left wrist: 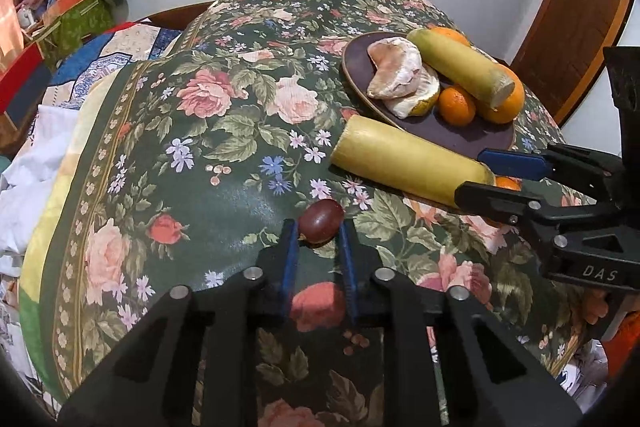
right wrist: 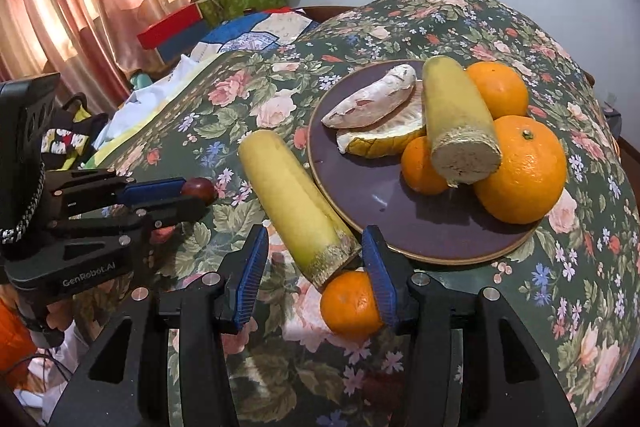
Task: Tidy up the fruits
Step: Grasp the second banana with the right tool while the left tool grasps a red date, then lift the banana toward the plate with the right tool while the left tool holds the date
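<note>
Right gripper (right wrist: 316,259) spread around the stalk's (right wrist: 294,211) near end, its length running alongside the plate (right wrist: 360,187); left gripper (left wrist: 319,227) pinches the grape (left wrist: 321,221).

Left gripper (left wrist: 319,227): black angular frame, ribbed blue pads (left wrist: 291,259), silver screws, "GenRobot.AI" print (braided cord at rear). Right gripper (right wrist: 316,259): same build, "DAS" lettering.

Oranges (right wrist: 516,167) on plate (right wrist: 360,195); grape (left wrist: 321,218) left.
</note>
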{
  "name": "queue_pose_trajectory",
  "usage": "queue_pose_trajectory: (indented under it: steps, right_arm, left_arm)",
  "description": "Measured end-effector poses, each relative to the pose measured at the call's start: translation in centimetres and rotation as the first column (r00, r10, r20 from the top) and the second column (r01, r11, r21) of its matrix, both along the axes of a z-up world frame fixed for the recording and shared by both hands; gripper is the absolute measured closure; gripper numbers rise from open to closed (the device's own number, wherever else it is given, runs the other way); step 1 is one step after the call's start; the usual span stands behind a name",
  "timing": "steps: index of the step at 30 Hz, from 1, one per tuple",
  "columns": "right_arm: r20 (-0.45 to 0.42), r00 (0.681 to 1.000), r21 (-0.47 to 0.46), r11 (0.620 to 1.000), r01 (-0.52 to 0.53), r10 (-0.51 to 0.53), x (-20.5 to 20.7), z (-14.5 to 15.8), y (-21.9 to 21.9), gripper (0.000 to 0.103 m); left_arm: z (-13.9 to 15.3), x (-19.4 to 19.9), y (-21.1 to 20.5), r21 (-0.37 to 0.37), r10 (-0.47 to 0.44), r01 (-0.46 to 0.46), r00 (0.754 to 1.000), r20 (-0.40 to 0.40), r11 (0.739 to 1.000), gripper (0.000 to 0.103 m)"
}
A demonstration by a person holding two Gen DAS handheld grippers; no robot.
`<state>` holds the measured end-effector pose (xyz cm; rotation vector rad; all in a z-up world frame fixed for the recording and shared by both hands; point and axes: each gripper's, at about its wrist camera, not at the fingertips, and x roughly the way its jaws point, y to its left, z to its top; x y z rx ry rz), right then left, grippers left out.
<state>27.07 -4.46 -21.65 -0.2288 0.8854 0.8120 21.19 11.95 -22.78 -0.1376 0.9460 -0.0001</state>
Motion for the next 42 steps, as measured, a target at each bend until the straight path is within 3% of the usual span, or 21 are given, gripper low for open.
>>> queue_pose_trajectory:
  steps: [14, 20, 28, 34, 42]
  right_arm:
    - [-0.059, 0.991, 0.054, 0.992, -0.113, 0.116, -2.2, 1.2, 1.4, 0.056]
    - [-0.023, 0.993, -0.002, 0.993, -0.120, 0.119, -1.7, 1.0, 3.3, 0.056]
    - [-0.027, 0.990, -0.072, 0.988, -0.137, 0.135, 0.6, 0.3, 6.9, 0.056]
    - [0.002, 0.991, -0.102, 0.986, -0.135, 0.135, 1.0, 0.3, 7.9, 0.070]
    - [-0.003, 0.995, -0.019, 0.995, -0.098, 0.098, 0.9, 1.3, 6.3, 0.070]
  left_arm:
    - [1.0, -3.7, 1.2, 0.011, 0.031, -0.032, 0.999, 0.022, 0.999, 0.084]
    - [0.9, -5.3, 2.6, 0.033, 0.063, -0.063, 0.998, 0.015, 0.997, 0.084]
    - [0.4, -5.3, 3.3, 0.010, 0.046, -0.046, 0.999, 0.022, 0.999, 0.084]
    - [0.2, -4.8, 3.1, 0.019, 0.028, -0.028, 0.999, 0.032, 0.999, 0.082]
    - [0.2, -4.5, 3.1, 0.028, 0.029, -0.030, 0.998, 0.047, 0.999, 0.085]
